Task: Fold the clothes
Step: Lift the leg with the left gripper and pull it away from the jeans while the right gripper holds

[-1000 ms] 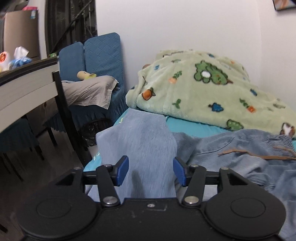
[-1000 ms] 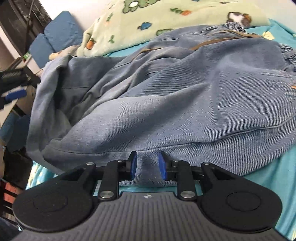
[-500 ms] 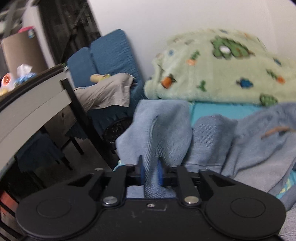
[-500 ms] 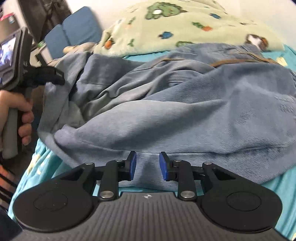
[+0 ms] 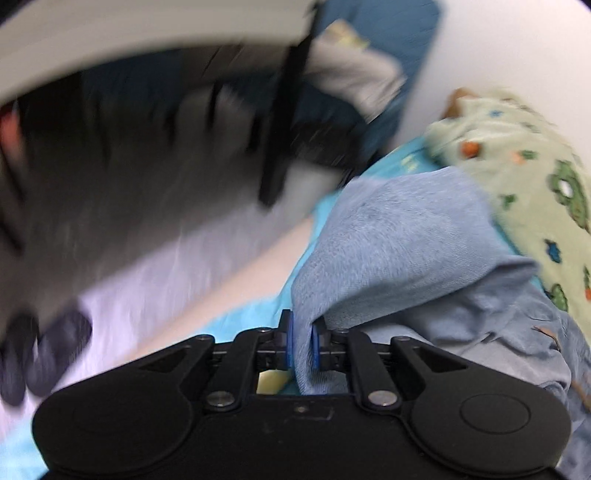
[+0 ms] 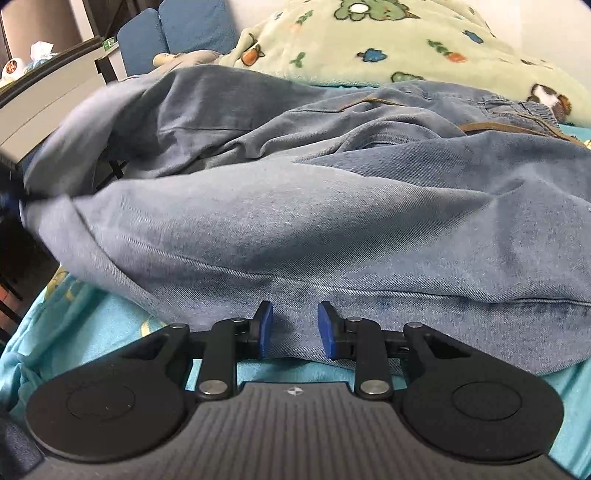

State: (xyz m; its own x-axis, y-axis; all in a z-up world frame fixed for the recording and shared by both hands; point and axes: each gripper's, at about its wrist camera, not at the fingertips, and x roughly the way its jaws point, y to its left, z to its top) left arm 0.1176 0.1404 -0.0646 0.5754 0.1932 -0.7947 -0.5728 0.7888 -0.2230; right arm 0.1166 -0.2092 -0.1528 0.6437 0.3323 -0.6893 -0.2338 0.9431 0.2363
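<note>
Light blue denim jeans lie rumpled on a turquoise bed sheet. My left gripper is shut on the end of one jeans leg and holds it raised, tilted over the bed's edge. My right gripper sits partly open with its blue pads either side of the jeans' near hem, not pinching it. A brown drawstring shows near the waistband at the far right.
A green patterned blanket is heaped at the back of the bed. A white table and blue chairs stand to the left. The floor lies beside the bed, blurred in the left wrist view.
My left gripper shut on the jeans leg, then swung and tilted left with it. My right gripper stayed at the hem, its jaws a little wider.
</note>
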